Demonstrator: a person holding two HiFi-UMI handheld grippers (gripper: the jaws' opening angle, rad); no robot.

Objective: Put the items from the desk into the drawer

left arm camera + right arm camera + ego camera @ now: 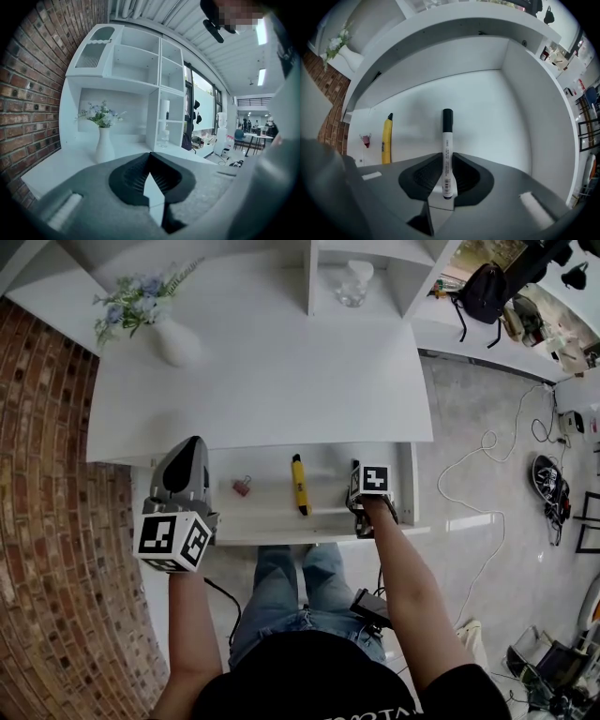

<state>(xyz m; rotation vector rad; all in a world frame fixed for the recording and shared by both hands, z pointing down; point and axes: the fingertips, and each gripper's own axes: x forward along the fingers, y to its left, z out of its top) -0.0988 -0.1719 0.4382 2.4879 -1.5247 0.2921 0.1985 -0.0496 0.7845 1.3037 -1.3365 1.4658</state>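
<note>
White marker (446, 133) with a black cap is clamped upright in our right tongs (447, 157), which point down into the right end of the open drawer (272, 507). Left of it in the drawer lie a yellow pen-like item (299, 484) and a red clip (242, 486). Our left tongs (150, 158) are closed and empty at the drawer's left end.

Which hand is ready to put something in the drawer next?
Right. The right gripper holds the marker and points down into the open drawer. The left gripper is shut and empty, up by the desk.
</note>
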